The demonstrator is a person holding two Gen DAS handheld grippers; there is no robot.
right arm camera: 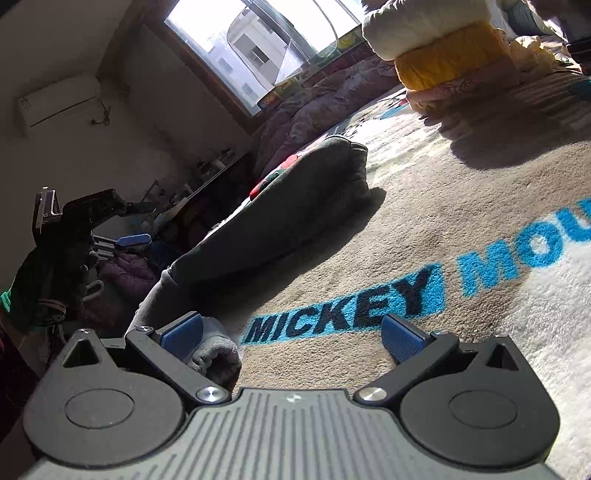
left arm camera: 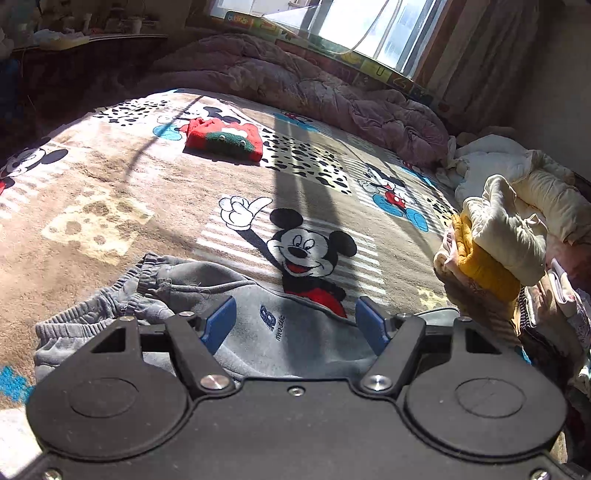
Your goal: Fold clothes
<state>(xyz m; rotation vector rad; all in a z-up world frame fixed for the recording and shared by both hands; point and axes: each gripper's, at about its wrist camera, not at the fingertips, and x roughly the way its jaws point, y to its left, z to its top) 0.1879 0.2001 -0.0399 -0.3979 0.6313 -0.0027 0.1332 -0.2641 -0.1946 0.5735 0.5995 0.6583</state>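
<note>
The left gripper (left arm camera: pixel 295 319) hangs over grey sweatpants (left arm camera: pixel 207 314) at the near edge of a cartoon-print blanket (left arm camera: pixel 110 192), its blue pads spread wide and pressing on nothing. The sweatpants lie rumpled, elastic cuffs bunched toward the left, an embroidered logo showing between the pads. Mid-blanket, toward the far side, sits a folded red-and-green sweater (left arm camera: pixel 223 138), well apart from the sweatpants, with open blanket around it. Along the blanket's right edge rises a pile of clothes (left arm camera: pixel 491 251), cream over mustard yellow; a pink quilt (left arm camera: pixel 332 88) lines the far edge under the window (left arm camera: pixel 362 22).

The right-wrist view alone shows the right gripper (right arm camera: pixel 291 336), jaws likewise apart and empty, low over the blanket's blue lettering (right arm camera: pixel 369 306). A grey cuff lies just beside its left pad, perhaps touching. It also catches the left gripper (right arm camera: pixel 125 240) held aloft in a gloved hand (right arm camera: pixel 55 273).
</note>
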